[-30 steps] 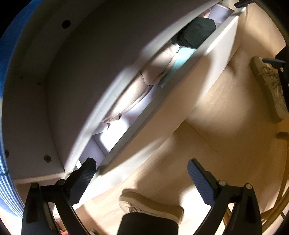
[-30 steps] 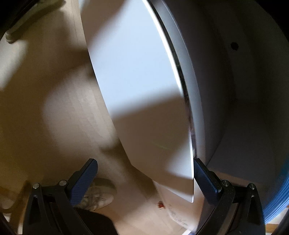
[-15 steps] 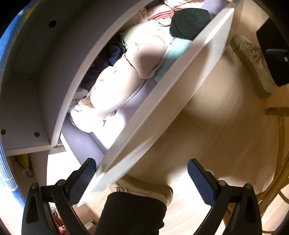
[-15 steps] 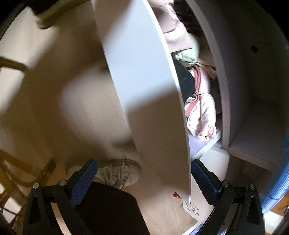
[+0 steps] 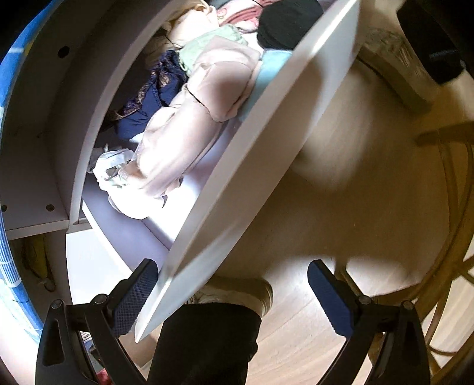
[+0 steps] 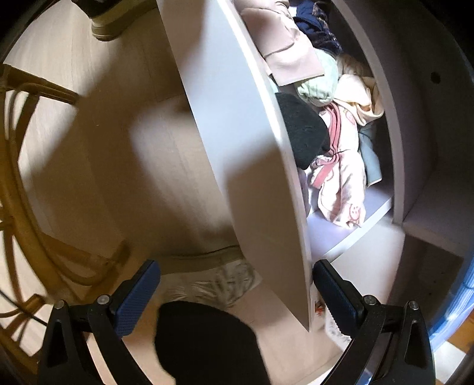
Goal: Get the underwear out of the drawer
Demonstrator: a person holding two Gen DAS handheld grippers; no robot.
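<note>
The white drawer front (image 5: 251, 177) stands pulled out from the cabinet, and the drawer is full of folded clothes. In the left wrist view I see a pale pink garment (image 5: 189, 142), a navy lace piece (image 5: 151, 97), a small white piece (image 5: 115, 168) and a black item (image 5: 284, 23). My left gripper (image 5: 234, 296) is open, with the panel's lower corner just inside its left finger. The right wrist view shows the drawer front (image 6: 251, 148), a black item (image 6: 302, 130) and a pink-and-white garment (image 6: 340, 183). My right gripper (image 6: 235, 291) is open astride the panel's end.
A person's pale shoe (image 6: 219, 281) and dark trouser leg (image 6: 207, 340) are on the wooden floor below the grippers. A rattan chair (image 6: 20, 183) stands beside the drawer. The cabinet frame (image 5: 89, 118) closes in the drawer's far side.
The drawer has slid much further out of the cabinet, uncovering the clothes inside. Both grippers have stayed open astride the drawer front and moved back with it.
</note>
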